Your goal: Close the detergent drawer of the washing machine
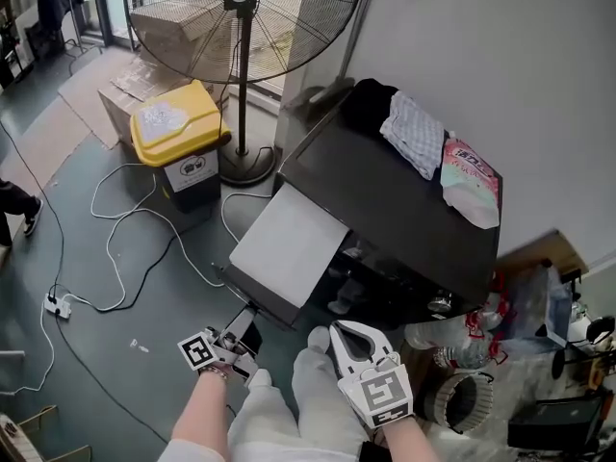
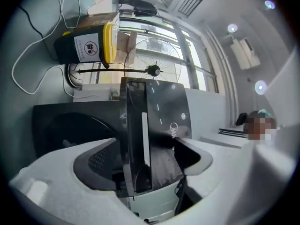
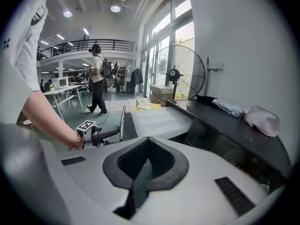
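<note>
The black washing machine (image 1: 404,210) stands against the wall. Its light grey detergent drawer (image 1: 289,243) sticks out towards me. In the left gripper view the drawer's glossy black front panel (image 2: 136,135) stands between the jaws. My left gripper (image 1: 241,340) is open at that front end; its pads (image 2: 96,163) keep a gap on each side of the panel. My right gripper (image 1: 339,333) hovers just right of the drawer, near the machine's front. It is shut with nothing in it. In the right gripper view the drawer (image 3: 159,121) lies ahead of the shut jaws (image 3: 140,172).
A yellow-lidded bin (image 1: 178,133) and a big standing fan (image 1: 245,8) are behind the drawer. White cables (image 1: 115,248) and a power strip (image 1: 58,306) lie on the floor at left. Cloths (image 1: 414,133) and a pink bag (image 1: 472,181) rest on the machine. Bottles (image 1: 452,340) crowd the right.
</note>
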Tool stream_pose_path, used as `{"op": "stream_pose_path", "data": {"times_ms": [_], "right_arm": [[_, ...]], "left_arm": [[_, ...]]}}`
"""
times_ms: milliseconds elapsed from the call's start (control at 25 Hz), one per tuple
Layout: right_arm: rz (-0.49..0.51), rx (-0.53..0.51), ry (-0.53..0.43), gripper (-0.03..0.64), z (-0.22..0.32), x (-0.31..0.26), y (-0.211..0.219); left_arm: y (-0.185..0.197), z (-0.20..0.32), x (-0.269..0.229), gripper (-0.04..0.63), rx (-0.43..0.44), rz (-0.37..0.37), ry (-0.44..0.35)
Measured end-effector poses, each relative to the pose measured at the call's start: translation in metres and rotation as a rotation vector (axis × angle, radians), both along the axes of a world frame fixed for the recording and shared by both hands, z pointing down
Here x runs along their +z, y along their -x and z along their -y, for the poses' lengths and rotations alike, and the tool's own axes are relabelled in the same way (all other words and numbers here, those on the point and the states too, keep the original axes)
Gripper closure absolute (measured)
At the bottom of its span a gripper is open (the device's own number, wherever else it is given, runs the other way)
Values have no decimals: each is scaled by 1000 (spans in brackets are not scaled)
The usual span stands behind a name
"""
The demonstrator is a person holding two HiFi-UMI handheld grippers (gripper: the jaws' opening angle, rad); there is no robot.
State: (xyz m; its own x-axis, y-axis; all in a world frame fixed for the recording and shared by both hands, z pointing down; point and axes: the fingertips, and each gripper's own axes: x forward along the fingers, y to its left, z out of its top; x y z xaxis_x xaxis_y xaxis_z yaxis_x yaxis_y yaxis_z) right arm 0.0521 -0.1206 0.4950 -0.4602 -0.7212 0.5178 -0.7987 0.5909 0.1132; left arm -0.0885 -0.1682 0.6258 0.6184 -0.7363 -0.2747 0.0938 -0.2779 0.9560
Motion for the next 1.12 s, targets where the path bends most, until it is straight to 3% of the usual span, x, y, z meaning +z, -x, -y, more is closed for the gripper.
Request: {"op": "stream_pose_path", "data": {"times_ms": [160, 440, 1120], "right_arm": [[4, 6, -5, 623, 10, 1, -5], [28, 3, -21, 623, 20, -10, -1], [67, 15, -45, 623, 16, -24, -6]], "left_arm": [[-1, 5, -3, 232, 15, 21, -33], [3, 1, -5, 232, -4, 134, 34], [0, -3, -22, 232, -29, 182, 95]]}}
